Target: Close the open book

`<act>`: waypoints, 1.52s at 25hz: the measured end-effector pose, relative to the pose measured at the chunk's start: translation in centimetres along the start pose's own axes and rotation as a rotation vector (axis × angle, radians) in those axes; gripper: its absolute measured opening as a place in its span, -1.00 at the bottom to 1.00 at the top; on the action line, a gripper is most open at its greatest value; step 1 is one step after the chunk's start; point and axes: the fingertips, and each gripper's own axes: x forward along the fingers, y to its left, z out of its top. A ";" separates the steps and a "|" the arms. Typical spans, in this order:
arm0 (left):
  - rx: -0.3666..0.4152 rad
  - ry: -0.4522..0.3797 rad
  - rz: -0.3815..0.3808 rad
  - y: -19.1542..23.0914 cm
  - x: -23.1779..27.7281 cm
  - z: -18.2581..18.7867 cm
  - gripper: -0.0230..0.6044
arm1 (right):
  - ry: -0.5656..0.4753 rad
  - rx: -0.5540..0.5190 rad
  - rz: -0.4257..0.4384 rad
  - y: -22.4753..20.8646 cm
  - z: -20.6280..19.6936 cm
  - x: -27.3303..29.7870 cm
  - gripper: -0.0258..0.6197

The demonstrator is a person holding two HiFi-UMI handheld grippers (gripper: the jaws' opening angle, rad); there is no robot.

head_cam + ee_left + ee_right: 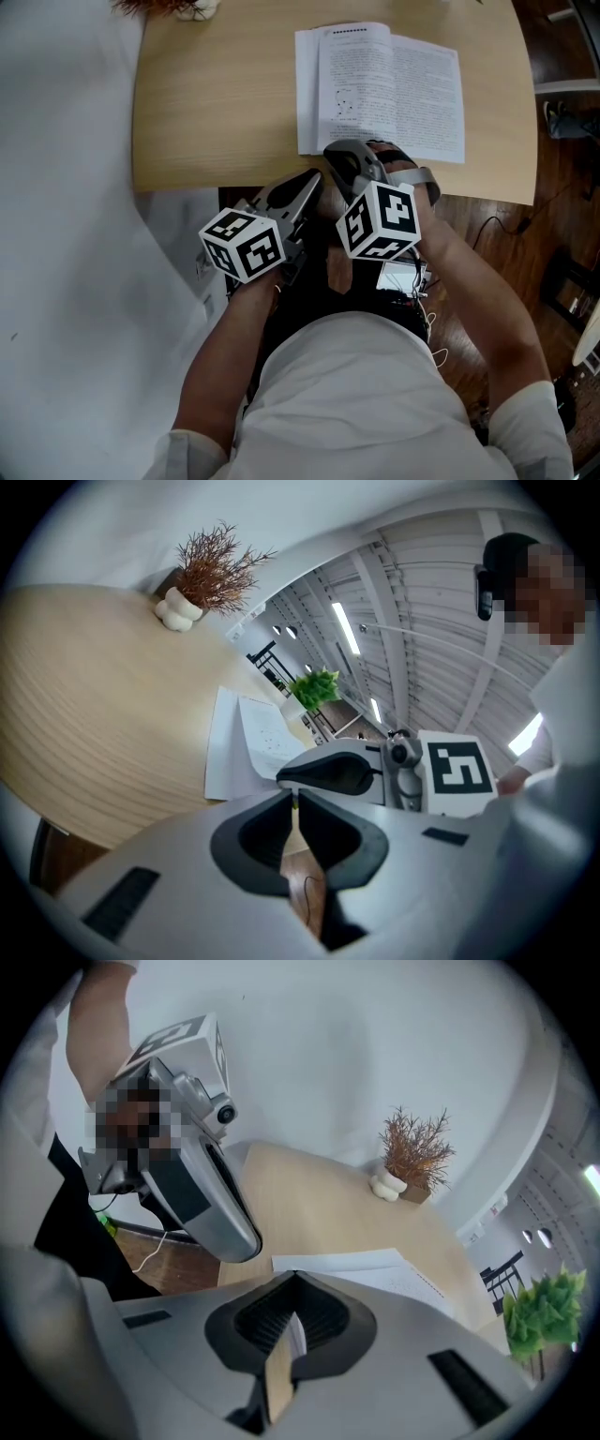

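White paper pages of the open book (389, 89) lie spread flat on the pale wooden table (216, 112), just ahead of the right gripper (295, 1277) and ahead and to the right of the left gripper (295, 799). The spread's long axis runs crosswise to both grippers, while its spine points straight away from them, toward the far edge of the table. The right gripper's jaws are closed, tips meeting at the book's near edge. A thin strip of tan wood and white paper shows through the slit behind the tips, and nothing can be seen to be pinched there. The left gripper's jaws are also pressed together with nothing between them, over the table's near edge, close beside the right gripper. Brown floor and a thin wire show through its slit. From the head view the right gripper covers the near end of the spine, the print is too small to read, and on the left half one leaf overlaps another; whether it is lifted cannot be told. Far ahead and to the left of both grippers, a small lumpy white vase (178, 611) holds dried reddish-brown twigs (220, 569), cut off at the top of the head view.
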 end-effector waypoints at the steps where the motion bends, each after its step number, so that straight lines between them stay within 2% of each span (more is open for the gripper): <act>1: -0.004 -0.005 0.002 0.1 0.0 0.2 -0.93 | -0.011 0.023 0.001 -0.1 0.1 -0.1 -0.92; 6: -0.026 -0.016 0.004 0.8 0.5 0.9 -0.93 | -0.063 0.168 0.019 -0.5 0.1 -0.6 -0.92; 10: -0.065 -0.028 0.011 1.3 0.7 1.5 -0.93 | -0.079 0.212 0.011 -0.8 0.2 -0.9 -0.92; 13: -0.133 -0.042 0.006 1.8 1.0 1.9 -0.93 | -0.094 0.214 -0.008 -0.9 0.4 -1.2 -0.92; 17: -0.250 -0.075 -0.037 2.1 1.5 3.1 -0.92 | -0.114 0.201 -0.034 -1.1 0.7 -1.7 -0.92; 18: -0.279 -0.077 -0.053 1.9 1.7 3.4 -0.89 | -0.116 0.196 -0.038 -1.1 0.7 -1.8 -0.92; 19: -0.304 -0.074 -0.068 1.7 1.9 3.6 -0.69 | -0.118 0.193 -0.041 -1.1 0.7 -1.9 -0.92; 20: -0.322 -0.066 -0.081 1.6 2.1 3.7 -0.67 | -0.119 0.192 -0.043 -1.2 0.7 -1.9 -0.92; 25: -0.373 -0.020 -0.104 1.8 2.9 3.5 -0.61 | -0.116 0.190 -0.053 -1.4 0.5 -1.9 -0.92; 33: -0.439 -0.027 -0.105 2.9 2.7 3.8 -0.61 | -0.133 0.167 -0.072 -1.7 0.6 -2.3 -0.92; 38: -0.484 -0.016 -0.156 2.4 3.4 4.0 -0.61 | -0.147 0.141 -0.079 -1.5 0.8 -2.6 -0.92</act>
